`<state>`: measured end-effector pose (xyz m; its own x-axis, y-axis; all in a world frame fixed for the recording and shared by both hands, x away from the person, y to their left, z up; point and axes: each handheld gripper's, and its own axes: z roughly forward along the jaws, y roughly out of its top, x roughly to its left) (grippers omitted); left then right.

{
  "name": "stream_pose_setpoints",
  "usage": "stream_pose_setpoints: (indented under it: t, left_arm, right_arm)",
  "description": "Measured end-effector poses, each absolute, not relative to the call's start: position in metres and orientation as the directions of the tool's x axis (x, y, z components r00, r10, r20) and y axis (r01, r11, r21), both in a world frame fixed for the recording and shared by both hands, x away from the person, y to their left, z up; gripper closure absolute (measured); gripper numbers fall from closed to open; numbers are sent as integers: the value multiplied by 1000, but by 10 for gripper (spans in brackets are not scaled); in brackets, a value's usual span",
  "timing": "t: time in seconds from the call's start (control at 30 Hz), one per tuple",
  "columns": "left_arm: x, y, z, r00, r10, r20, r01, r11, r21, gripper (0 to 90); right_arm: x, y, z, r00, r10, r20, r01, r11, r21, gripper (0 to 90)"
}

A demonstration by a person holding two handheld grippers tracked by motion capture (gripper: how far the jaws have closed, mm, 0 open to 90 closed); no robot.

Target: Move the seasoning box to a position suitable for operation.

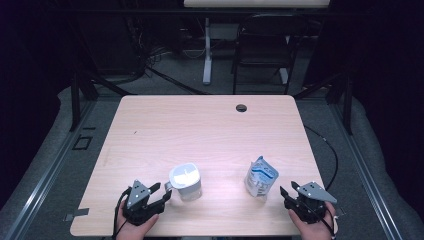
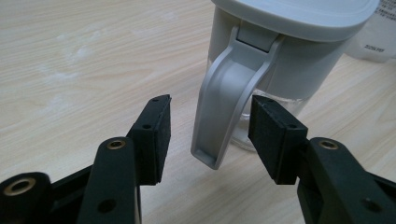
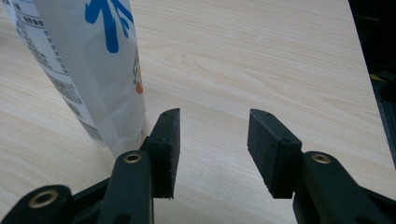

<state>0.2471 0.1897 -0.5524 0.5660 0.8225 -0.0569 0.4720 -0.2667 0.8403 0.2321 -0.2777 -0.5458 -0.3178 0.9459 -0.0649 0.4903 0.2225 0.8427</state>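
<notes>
L hand-held gripper [image 2: 209, 135] apart round jug handle [image 2: 229, 98]; R hand-held gripper [image 3: 214, 144] apart, empty, beside pouch [image 3: 88, 60].

Before me: pale wood-grain rectangular table [image 1: 210, 125], round dark cable hole [image 1: 241, 107] near far edge. Beyond: grey floor [image 1: 175, 82], black folding chair [image 1: 262, 47], white desk leg [image 1: 206, 50]. Dark curtains around my station.

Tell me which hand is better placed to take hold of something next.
Left. The left gripper is open with the pitcher's handle between its jaws, ready to close. The right gripper is open on bare table, with the pouch off to one side.
</notes>
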Motion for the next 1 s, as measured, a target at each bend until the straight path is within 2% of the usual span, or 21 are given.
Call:
stream_pose_setpoints:
  t: [0.33, 0.53, 1.0]
  left_arm:
    - [256, 182, -555, 574, 818, -34, 458, -286, 842, 571]
    - [259, 182, -554, 597, 801, -30, 449, -304, 840, 660]
    - [265, 181, -551, 637, 771, 23, 420, -372, 828, 688]
  right_arm:
    - [231, -281, -547, -316, 947, -53, 494, 212, 843, 534]
    - [230, -284, -548, -316, 948, -46, 500, 207, 841, 527]
    - [231, -282, -549, -325, 944, -49, 498, 215, 840, 526]
